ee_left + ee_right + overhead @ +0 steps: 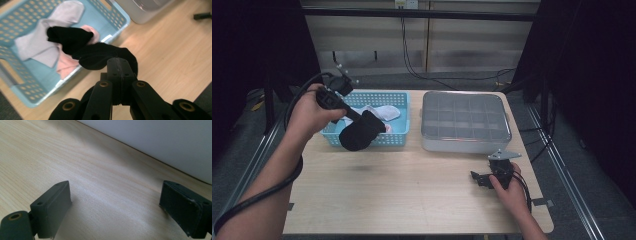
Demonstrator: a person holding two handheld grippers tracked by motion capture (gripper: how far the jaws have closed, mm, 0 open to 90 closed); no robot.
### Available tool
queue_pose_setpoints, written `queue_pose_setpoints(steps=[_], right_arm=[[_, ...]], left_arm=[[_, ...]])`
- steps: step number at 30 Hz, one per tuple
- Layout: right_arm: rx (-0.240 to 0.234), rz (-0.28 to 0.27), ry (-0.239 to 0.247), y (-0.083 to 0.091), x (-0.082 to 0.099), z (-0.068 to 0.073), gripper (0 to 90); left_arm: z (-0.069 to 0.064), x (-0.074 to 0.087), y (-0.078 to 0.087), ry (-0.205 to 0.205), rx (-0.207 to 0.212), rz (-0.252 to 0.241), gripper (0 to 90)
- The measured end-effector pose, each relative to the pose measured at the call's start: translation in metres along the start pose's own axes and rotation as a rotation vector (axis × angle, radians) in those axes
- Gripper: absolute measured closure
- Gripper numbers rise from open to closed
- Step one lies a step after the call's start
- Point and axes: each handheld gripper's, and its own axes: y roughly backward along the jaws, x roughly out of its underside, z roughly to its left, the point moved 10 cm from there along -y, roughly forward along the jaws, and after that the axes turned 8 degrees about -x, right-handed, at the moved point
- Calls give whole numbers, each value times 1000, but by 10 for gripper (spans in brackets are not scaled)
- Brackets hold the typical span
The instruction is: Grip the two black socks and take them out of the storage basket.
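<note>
Fingers [117, 65] clamping black sock [100, 53] above table [412, 200]

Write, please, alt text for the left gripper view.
The left gripper, jaws closed, holds a black sock above the front rim of a light blue basket. A white sock and a pink sock lie in the basket, on a wooden table.

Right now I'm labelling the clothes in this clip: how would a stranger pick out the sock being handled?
Find the blue basket at the table's left. At its front edge the left gripper is shut on a black sock, which hangs over the rim. It is the only dark piece; the white sock and the pink cloth lie inside.
</note>
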Motion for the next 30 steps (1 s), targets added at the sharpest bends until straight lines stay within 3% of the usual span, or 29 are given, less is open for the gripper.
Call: queue_pose_setpoints(steps=[8, 9, 12, 18, 25, 30], right_arm=[[2, -2, 0, 0, 0, 0, 91], [2, -2, 0, 0, 0, 0, 91], [2, -2, 0, 0, 0, 0, 92], [3, -2, -1, 0, 0, 0, 92], [4, -3, 1, 0, 0, 0, 91], [5, -3, 0, 0, 0, 0, 91]], left_arm=[[-25, 41, -31, -34, 35, 34, 898], [-28, 52, -41, -37, 41, 50, 897], [-31, 62, -51, -35, 47, 60, 897], [-42, 97, -85, -1, 109, 94, 897], [-55, 121, -102, -4, 154, 133, 897], [-51, 127, -107, 11, 127, 117, 879]])
